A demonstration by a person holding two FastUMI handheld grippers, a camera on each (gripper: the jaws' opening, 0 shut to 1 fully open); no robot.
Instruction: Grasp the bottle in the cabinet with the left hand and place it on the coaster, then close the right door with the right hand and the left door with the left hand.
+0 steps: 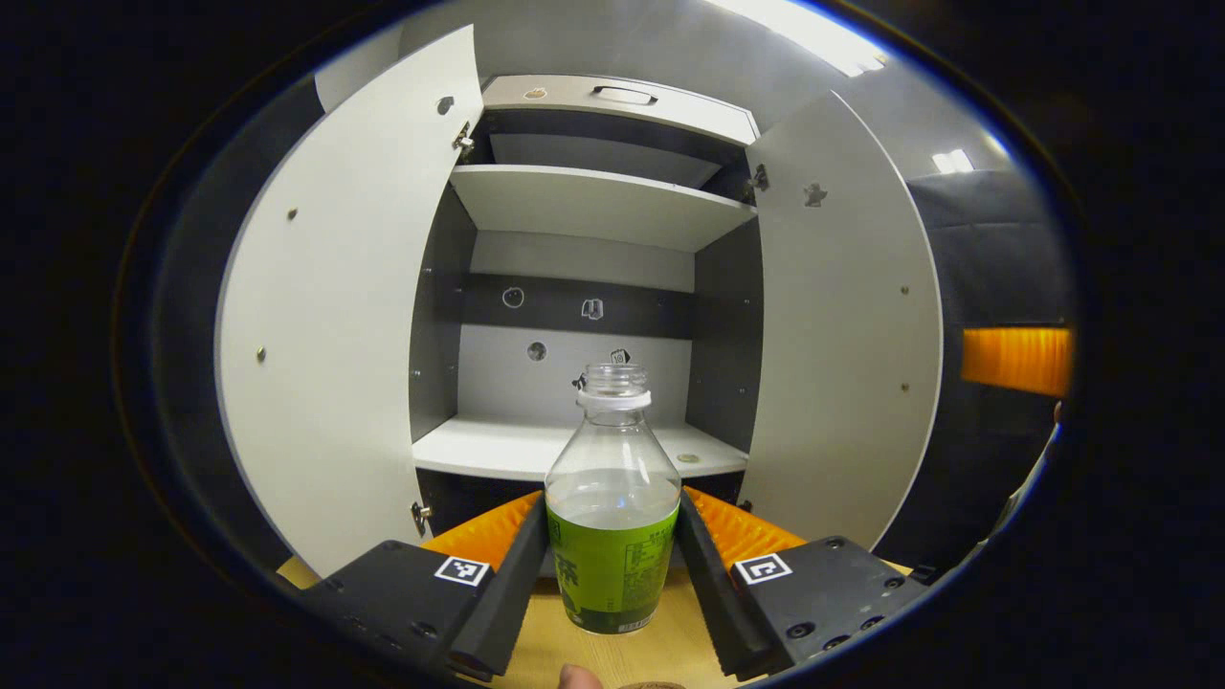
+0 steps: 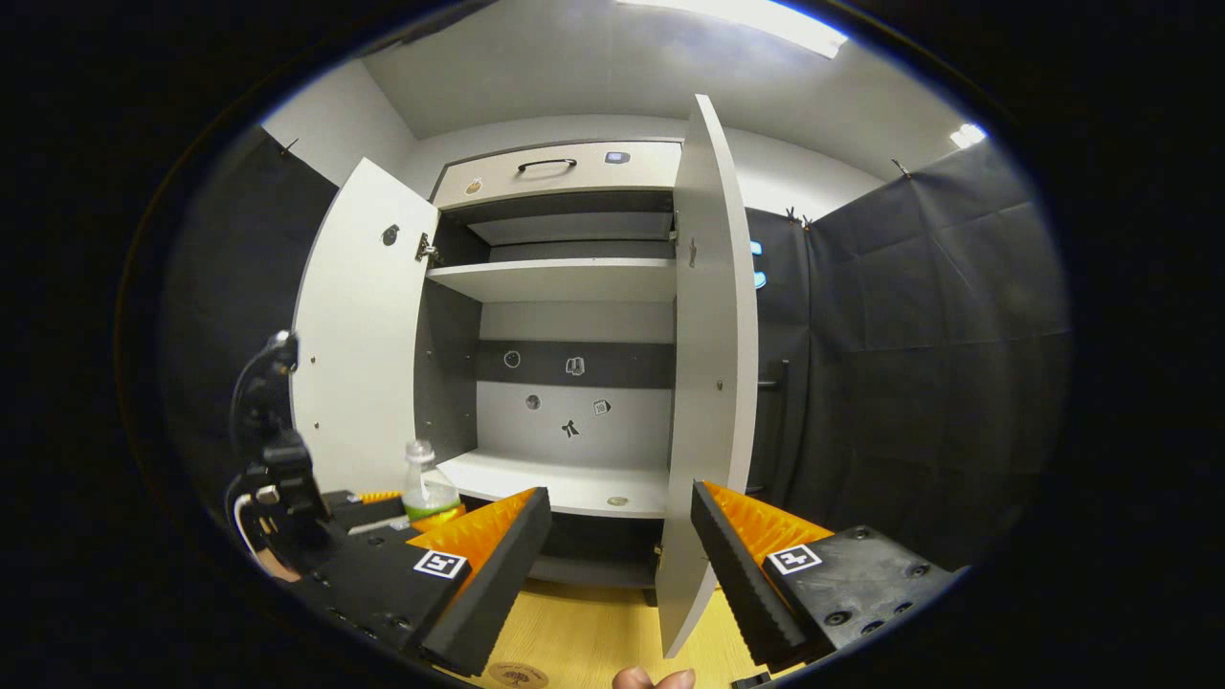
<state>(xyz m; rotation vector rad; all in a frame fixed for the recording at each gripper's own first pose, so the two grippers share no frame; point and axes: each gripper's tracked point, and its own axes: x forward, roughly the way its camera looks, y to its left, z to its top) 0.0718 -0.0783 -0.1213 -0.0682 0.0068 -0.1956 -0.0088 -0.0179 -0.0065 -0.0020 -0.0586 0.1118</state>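
Both left hand-held gripper (image 1: 612, 545) fingers clamp the bottle (image 1: 612, 498).

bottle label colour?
Green, on the bottle held in the left claw; clearest in the left gripper view.

A staged recording booth is indicated rather than a lived-in home. Black cloth (image 2: 919, 316) is hung as walls around a single grey cabinet (image 2: 574, 287), pinned up along its top edge, with plain white wall and ceiling seen above it. The cabinet's shelves (image 1: 593, 206) are kept almost bare, and small stickers (image 2: 574, 366) are stuck on its back panel. A light wooden tabletop (image 2: 593, 632) is set in front, and bright strip lighting (image 2: 756, 19) is mounted overhead.
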